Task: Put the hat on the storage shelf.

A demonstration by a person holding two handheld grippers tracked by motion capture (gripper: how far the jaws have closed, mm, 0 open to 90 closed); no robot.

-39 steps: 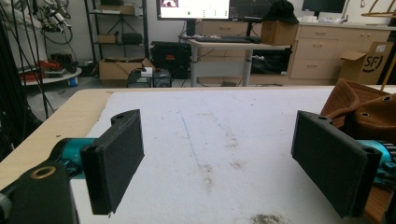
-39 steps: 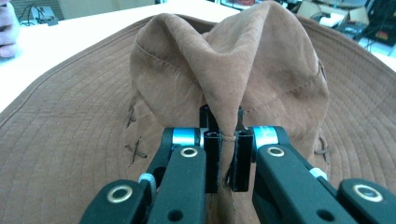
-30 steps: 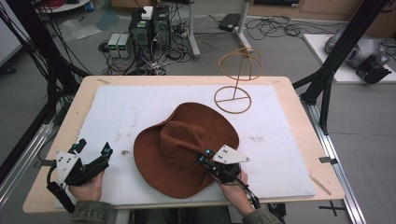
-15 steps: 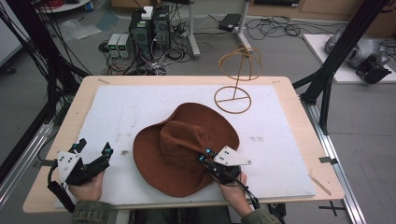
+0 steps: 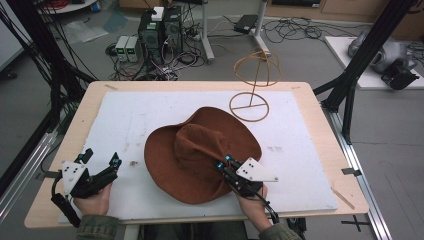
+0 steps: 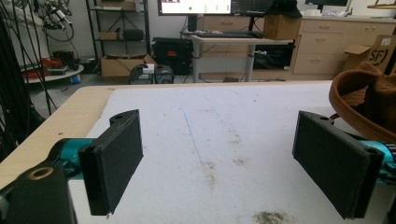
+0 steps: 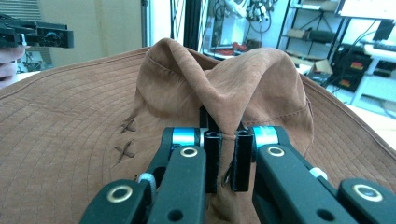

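Right claw (image 7: 223,161) pinching a fold of the brown hat's (image 5: 200,150) crown, and we've got the hat mid-worktop, near side. Lifting looks next, probably toward the wire stand (image 5: 252,85) at the far edge. Our left claw (image 5: 100,162) waits spread at the near left, hand low and level.

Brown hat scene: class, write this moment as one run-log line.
right tongs: shut on brown hat crown | left tongs: open, nothing between | wire hat stand: bare, behind hat

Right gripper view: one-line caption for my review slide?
Right tongs shut on a pinched fold of the brown hat crown, brim spreading to both sides.
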